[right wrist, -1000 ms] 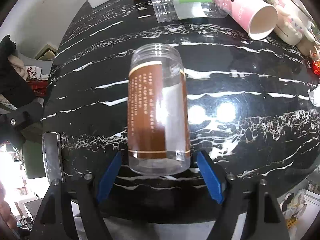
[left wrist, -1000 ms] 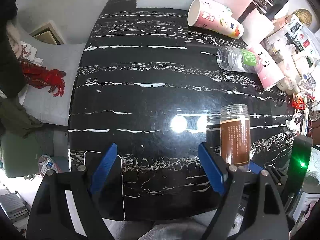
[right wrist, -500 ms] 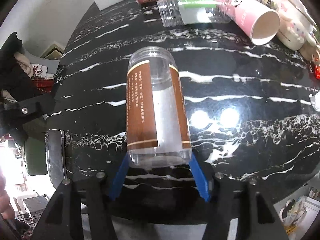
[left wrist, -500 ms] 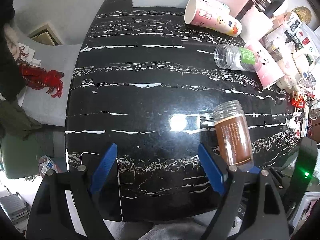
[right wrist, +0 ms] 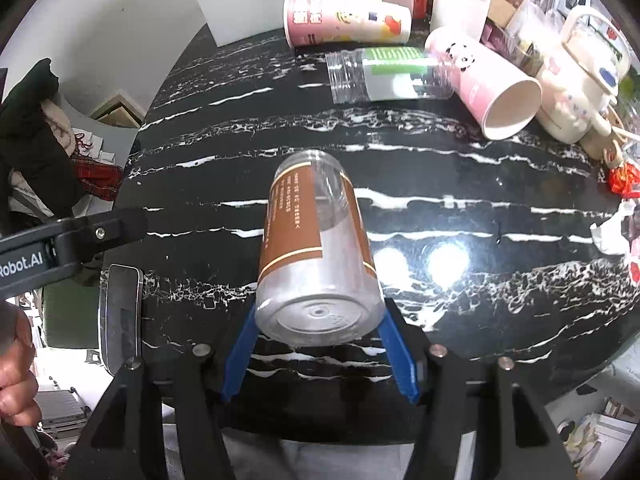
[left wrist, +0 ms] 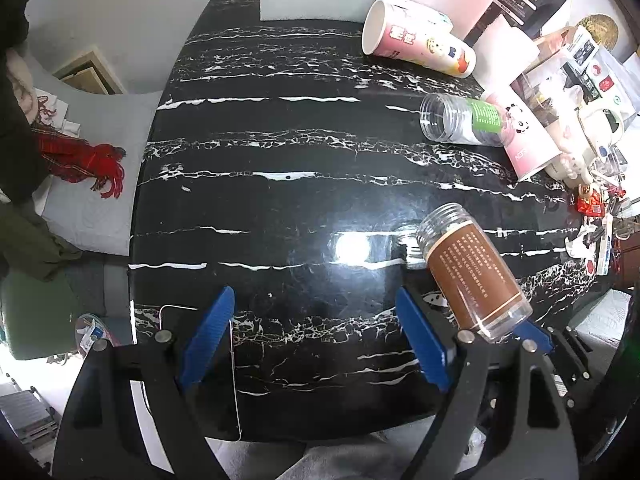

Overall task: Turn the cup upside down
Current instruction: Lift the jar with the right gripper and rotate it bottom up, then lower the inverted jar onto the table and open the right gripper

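Note:
The cup is a clear plastic jar with a brown label (right wrist: 316,256). My right gripper (right wrist: 320,344) is shut on its base end and holds it tilted above the black marble table (right wrist: 480,184), its open mouth pointing away and down. In the left wrist view the jar (left wrist: 472,272) leans at the right, mouth up-left. My left gripper (left wrist: 316,336) is open and empty over the table's near edge.
A phone (left wrist: 200,368) lies at the near left edge. A clear jar with a green label (right wrist: 384,74) and two pink paper cups (right wrist: 344,14) (right wrist: 488,88) lie on their sides at the back. A white kettle (right wrist: 580,80) and clutter fill the right.
My right gripper closed on the jar, lifted it off the table and is tilting it, so its bottom now faces the right camera. The left gripper stayed put.

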